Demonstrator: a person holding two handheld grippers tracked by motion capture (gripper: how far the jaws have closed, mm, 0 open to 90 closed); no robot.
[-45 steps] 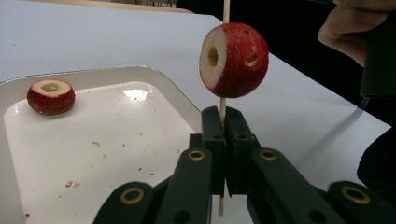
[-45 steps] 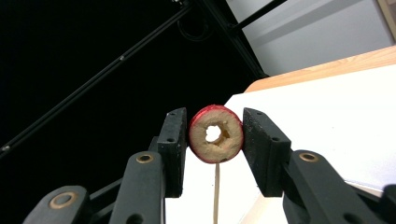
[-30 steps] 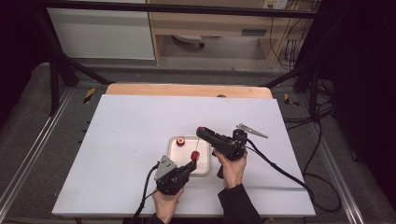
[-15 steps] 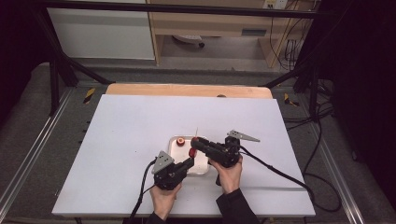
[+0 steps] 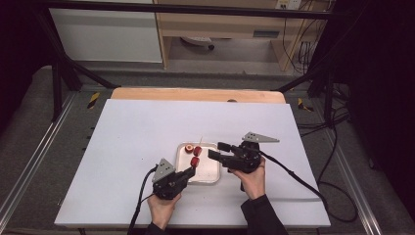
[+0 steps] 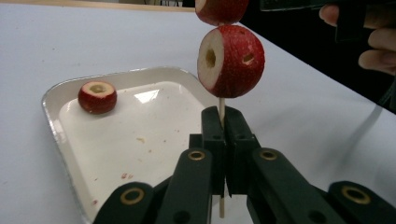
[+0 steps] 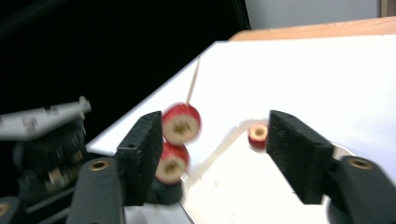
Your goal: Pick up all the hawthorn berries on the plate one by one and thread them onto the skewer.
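My left gripper (image 5: 190,172) (image 6: 223,119) is shut on a thin wooden skewer (image 6: 222,105), which stands upright over the near edge of a white tray (image 5: 208,176). Two red cored fruit pieces are threaded on the skewer, the lower one (image 6: 231,60) (image 5: 195,161) under the upper one (image 5: 197,151) (image 7: 182,123). A third red piece (image 5: 188,147) (image 6: 97,96) lies loose in the tray's far left corner. My right gripper (image 5: 215,151) (image 7: 217,149) is open, with nothing between its jaws, just right of the skewer and level with the fruit.
The tray (image 6: 56,100) sits near the middle front of a white table (image 5: 147,127) with a wooden strip (image 5: 195,94) along its far edge. Cables trail from both grippers off the front and right. A person's right hand (image 6: 373,44) holds the right gripper close by.
The right gripper came down to the skewer with a red piece, then let go and drew back a little to the right. The skewer now carries two pieces. The left gripper barely moved.
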